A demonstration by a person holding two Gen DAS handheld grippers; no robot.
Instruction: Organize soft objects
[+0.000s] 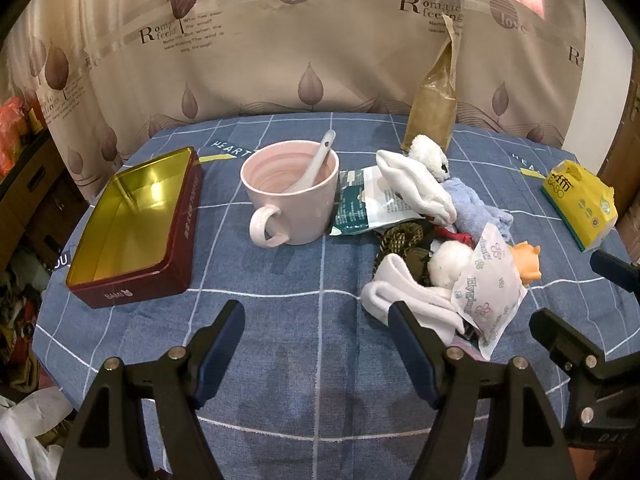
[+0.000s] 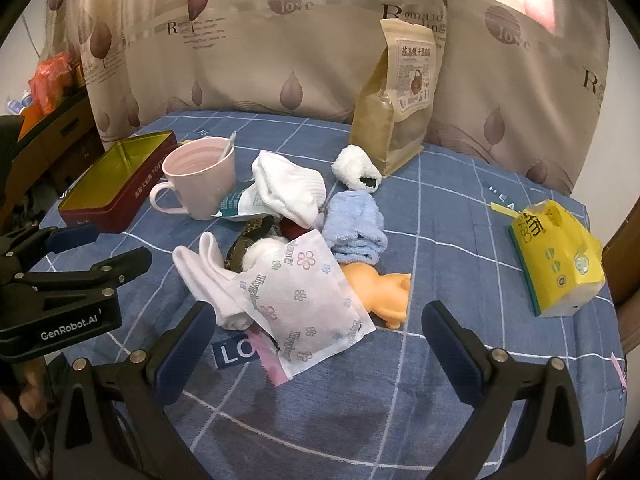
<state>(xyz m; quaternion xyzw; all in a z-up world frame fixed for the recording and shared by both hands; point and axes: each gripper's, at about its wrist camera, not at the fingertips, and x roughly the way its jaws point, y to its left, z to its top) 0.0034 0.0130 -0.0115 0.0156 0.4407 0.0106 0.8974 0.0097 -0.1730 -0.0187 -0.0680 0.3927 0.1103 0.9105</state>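
- The surface (image 1: 280, 360) wears a blue cloth with a white grid and carries everything; a curtain (image 1: 280, 60) printed with leaves and words hangs behind its far edge.
- A dark red tin (image 1: 136, 284) with a gold inside lies open at the left, nothing in it.
- A tall brown pouch (image 2: 396, 120) stands upright at the far side, right of centre.
- A yellow tissue pack (image 2: 560, 264) lies at the right edge, well apart from the rest.
- A pink mug (image 1: 292, 200) stands right of the tin with a white spoon (image 1: 316, 164) leaning inside it.
- The pile of soft things sits right of the mug: a white sock (image 2: 288, 188) lies on a green-and-white packet (image 2: 240, 204), a light blue sock (image 2: 356, 228) is just beside it, and a fluffy white sock (image 2: 354, 168) lies near the pouch's foot.
- At the near side of the pile a flowered white wrapper (image 2: 304, 300) covers part of a second white sock (image 2: 208, 276) and of an orange rubber toy (image 2: 384, 292).
- A cotton ball (image 1: 448, 264) and a dark patterned cloth (image 1: 400, 240) lie in the pile's middle.
- The left gripper (image 1: 316, 320) hangs released, jaws wide and grasping nothing, its right finger close to the near white sock.
- The right gripper (image 2: 316, 324) is also spread wide and grasps nothing, with the wrapper between its fingers in its own view.
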